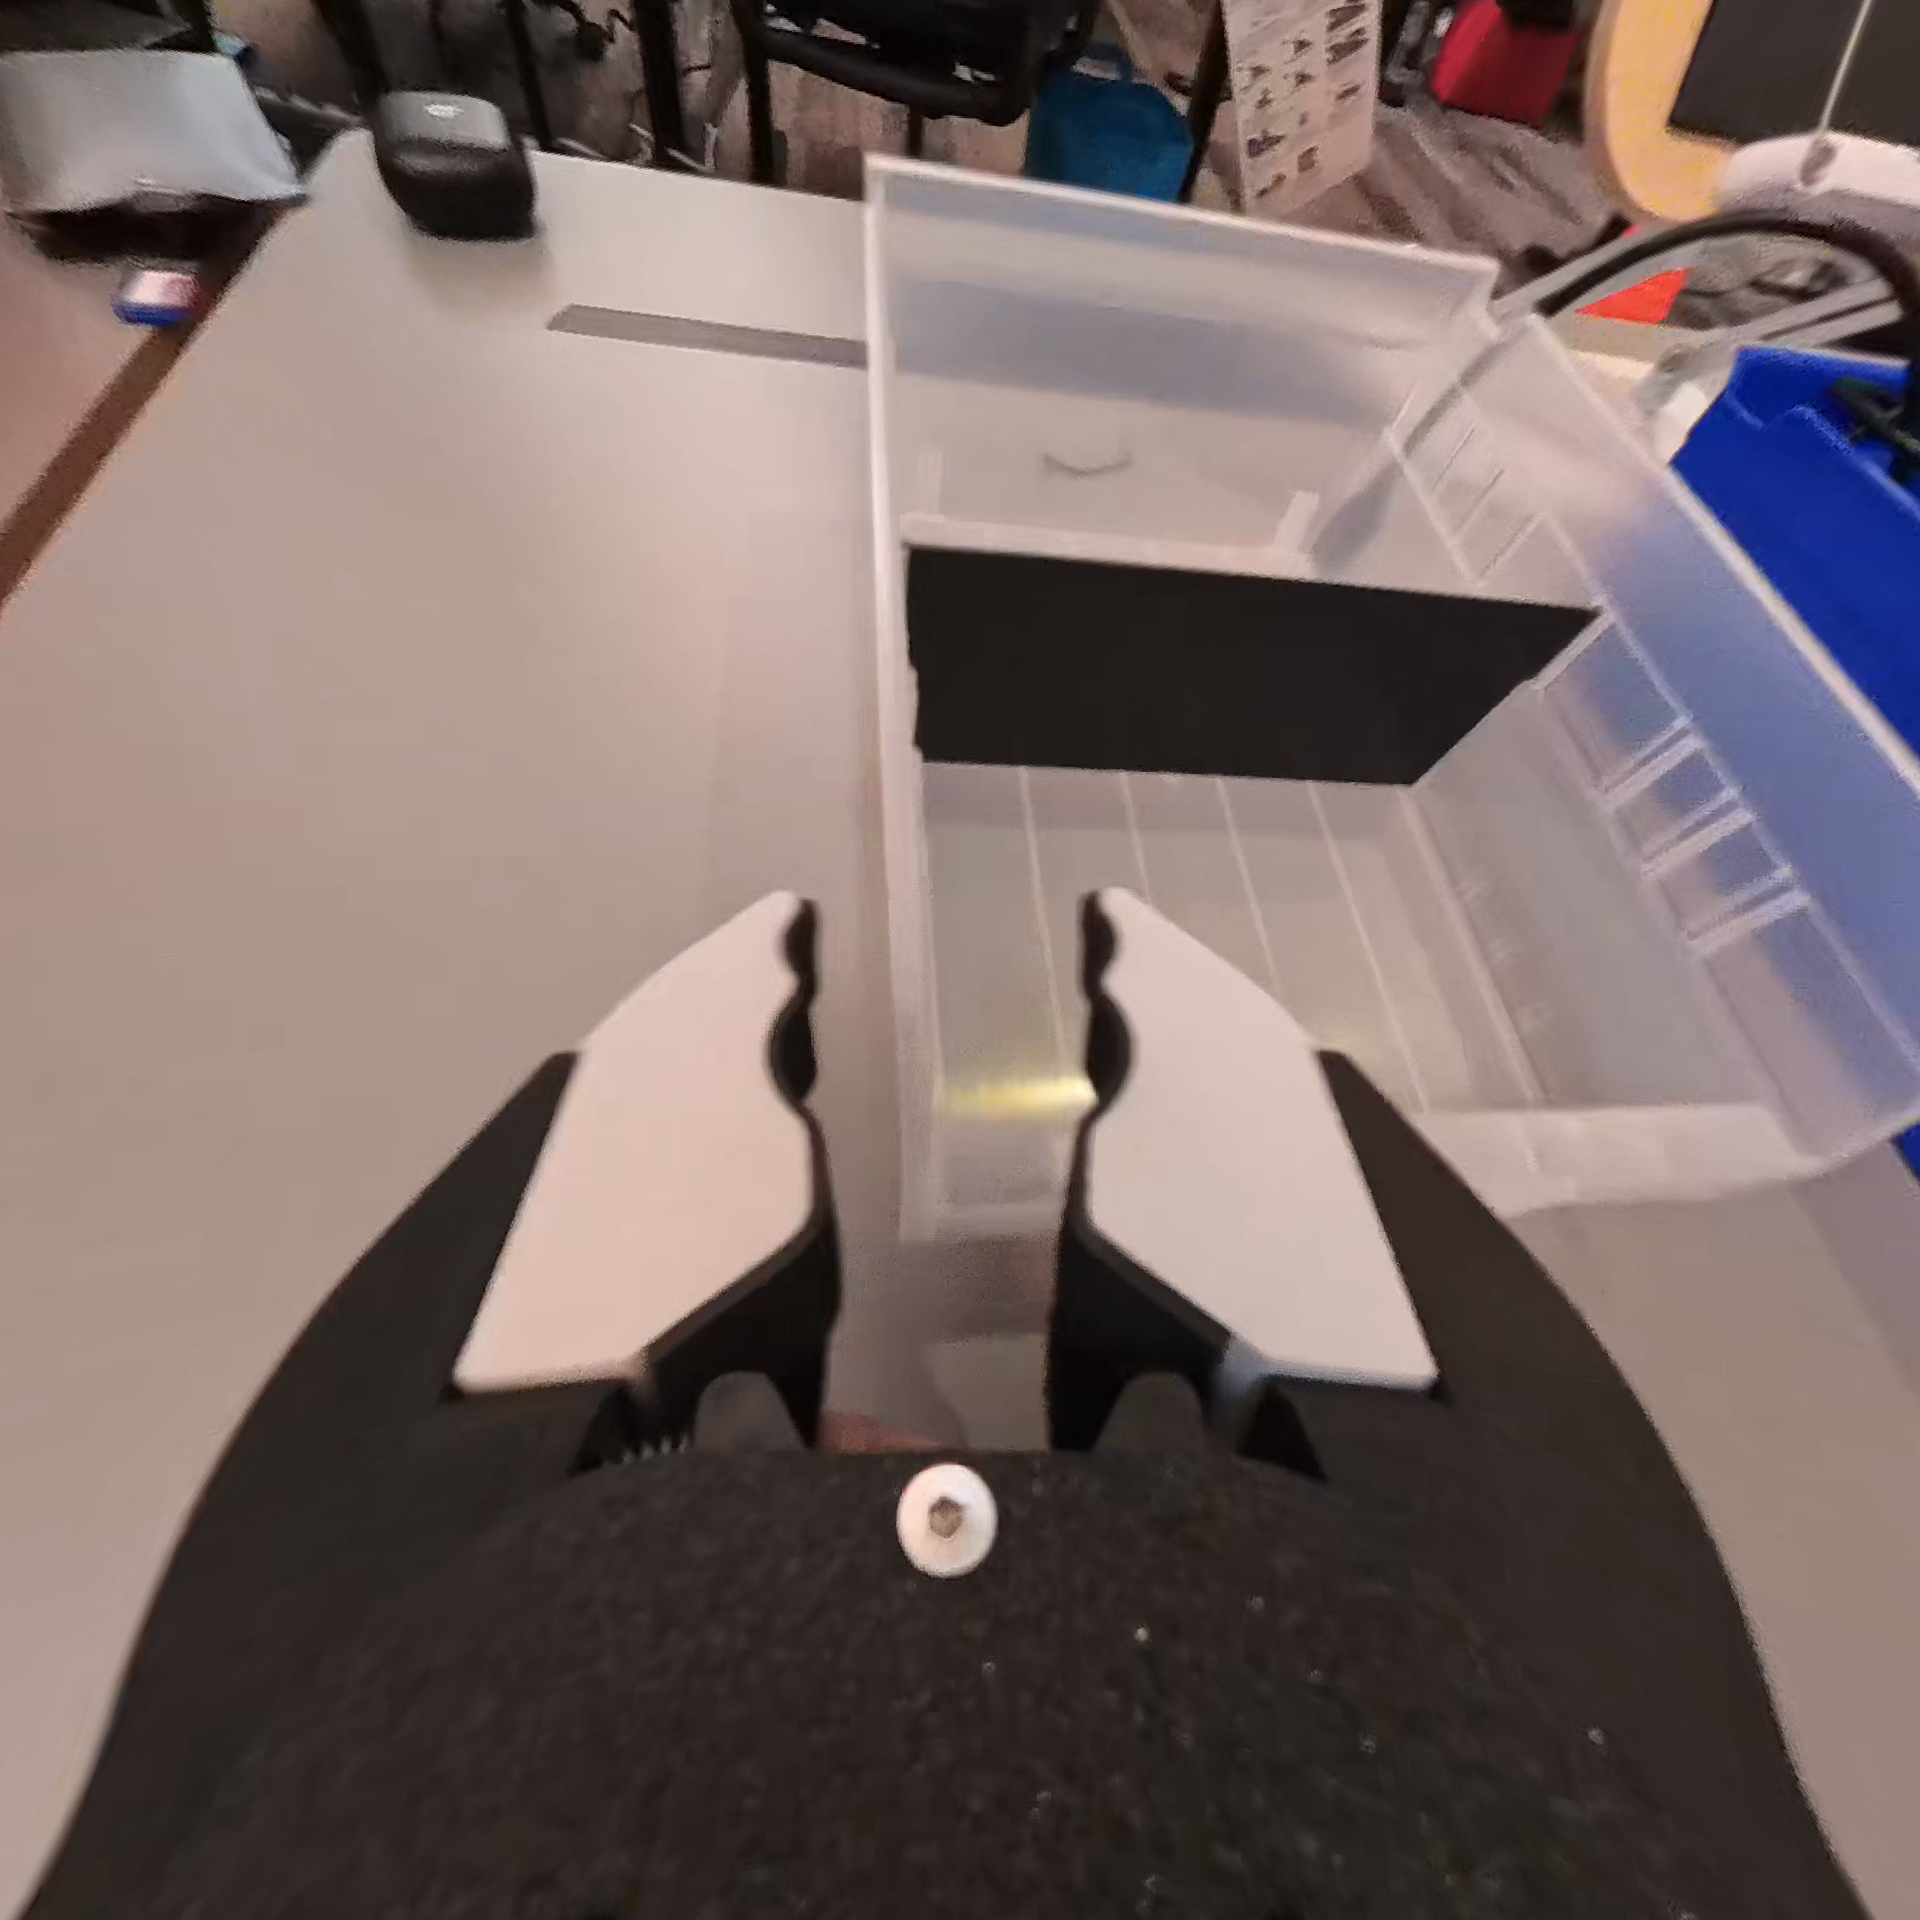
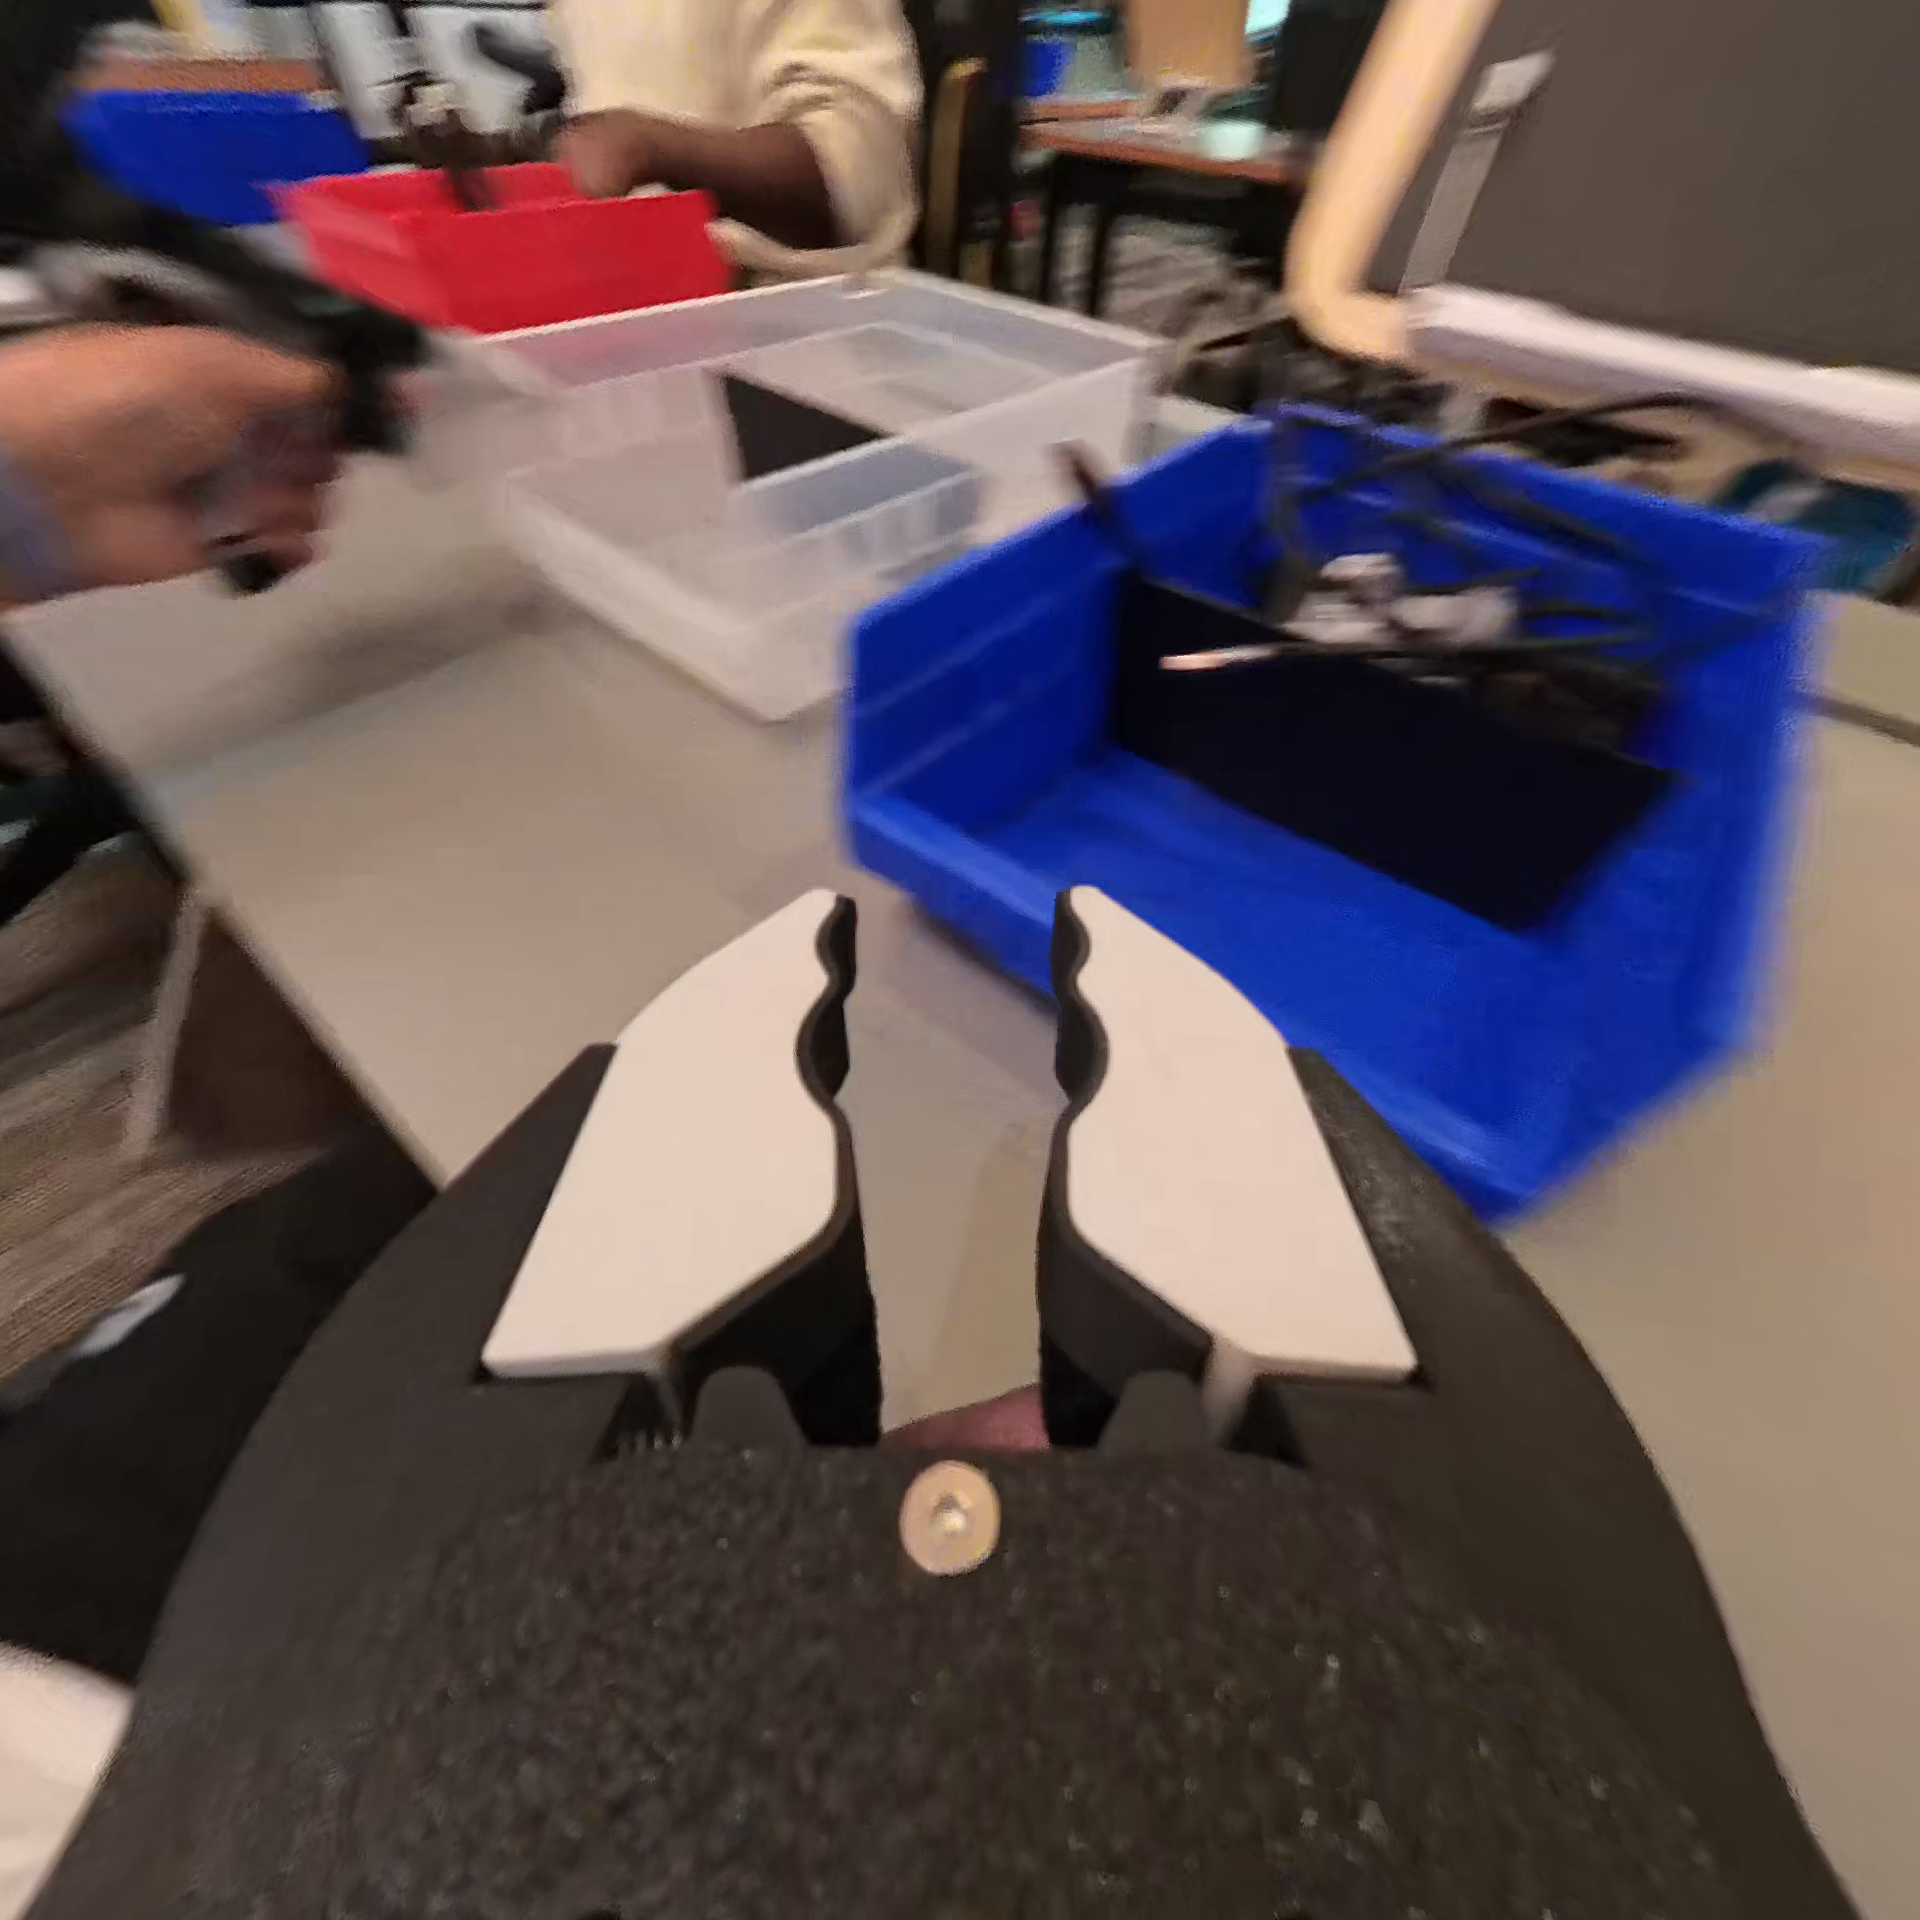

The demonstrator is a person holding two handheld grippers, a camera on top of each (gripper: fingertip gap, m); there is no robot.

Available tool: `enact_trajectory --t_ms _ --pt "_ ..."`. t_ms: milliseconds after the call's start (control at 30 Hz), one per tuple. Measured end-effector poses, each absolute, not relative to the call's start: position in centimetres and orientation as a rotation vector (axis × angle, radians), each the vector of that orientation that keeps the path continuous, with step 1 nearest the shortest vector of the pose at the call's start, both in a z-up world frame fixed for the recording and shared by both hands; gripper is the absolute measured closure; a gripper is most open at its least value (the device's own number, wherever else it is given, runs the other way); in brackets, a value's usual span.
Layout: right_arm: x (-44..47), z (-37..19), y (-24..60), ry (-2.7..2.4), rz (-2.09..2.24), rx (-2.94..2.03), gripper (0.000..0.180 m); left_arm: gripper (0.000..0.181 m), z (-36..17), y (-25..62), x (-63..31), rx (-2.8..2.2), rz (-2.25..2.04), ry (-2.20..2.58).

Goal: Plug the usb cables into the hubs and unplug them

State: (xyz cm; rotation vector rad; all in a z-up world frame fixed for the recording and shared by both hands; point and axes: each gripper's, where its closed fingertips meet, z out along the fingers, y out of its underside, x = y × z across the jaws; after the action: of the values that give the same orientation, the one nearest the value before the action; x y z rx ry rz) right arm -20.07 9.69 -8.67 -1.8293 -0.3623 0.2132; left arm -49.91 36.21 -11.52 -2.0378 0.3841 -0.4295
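Both claws, the left gripper and the right gripper, are open and hold nothing. The tangled black usb cables lie in the blue plastic bin, easy to reach. I think picking comes next.

Shared office or lab workspace, grey desks, parts bins, office chairs, carpet
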Motion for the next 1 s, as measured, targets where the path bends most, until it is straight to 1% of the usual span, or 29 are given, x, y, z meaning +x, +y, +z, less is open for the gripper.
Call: enact_trajectory --t_ms 33,67,167,233,333,467,533,567,633,700,767,833,933,1000 --pt "-22.5 -9.2 9.4 -0.412 0.281 -1.844 0.143 0.161 -12.0 36.9 -49.3 -2.055 -0.46 0.41" --pt "-24.5 -9.9 9.4 -0.441 0.349 -1.864 0.143 0.176 -12.6 37.5 -49.6 -2.083 -0.423 0.413" --pt "-28.1 -11.0 10.7 -0.414 0.476 -1.917 0.143 0.177 -12.8 36.9 -49.7 -2.113 -0.368 0.429" --pt "-29.7 -11.1 12.6 -0.385 0.453 -1.931 0.142 0.177 -12.9 35.0 -49.9 -2.145 -0.31 0.467" --pt "-31.5 -11.1 16.2 -0.309 0.366 -1.94 0.132 0.176 -12.9 30.8 -50.7 -2.156 -0.278 0.421" --pt "-34.1 -12.1 19.0 -0.209 0.314 -1.992 0.132 0.177 -12.9 24.5 -51.6 -2.144 -0.281 0.374" --pt "-34.3 -13.3 18.8 -0.155 0.248 -2.054 0.154 0.176 -12.8 21.9 -52.1 -2.134 -0.261 0.341" --pt "-33.9 -13.2 18.5 -0.104 0.221 -2.073 0.168 0.176 -12.8 20.7 -52.3 -2.124 -0.228 0.342" --pt "-33.4 -13.0 17.6 -0.116 0.121 -2.126 0.175 0.175 -12.2 18.5 -52.1 -2.084 -0.171 0.343" --pt "-33.1 -11.2 16.7 -0.129 0.1 -2.067 0.176 0.176 -10.0 17.1 -51.9 -2.005 -0.128 0.329" --pt "-32.3 -7.3 15.7 -0.135 0.059 -1.932 0.176 0.176 -5.9 16.5 -51.0 -1.885 -0.091 0.324" --pt "-29.8 -2.9 14.4 -0.113 0.019 -1.809 0.175 0.177 -1.5 16.2 -48.2 -1.785 -0.133 0.337" --pt "-22.3 2.4 12.6 -0.025 -0.054 -1.697 0.175 0.176 3.9 16.0 -40.2 -1.667 -0.179 0.431" --pt "-15.3 4.6 11.2 0.065 -0.123 -1.65 0.176 0.176 5.7 16.1 -32.7 -1.616 -0.227 0.517"
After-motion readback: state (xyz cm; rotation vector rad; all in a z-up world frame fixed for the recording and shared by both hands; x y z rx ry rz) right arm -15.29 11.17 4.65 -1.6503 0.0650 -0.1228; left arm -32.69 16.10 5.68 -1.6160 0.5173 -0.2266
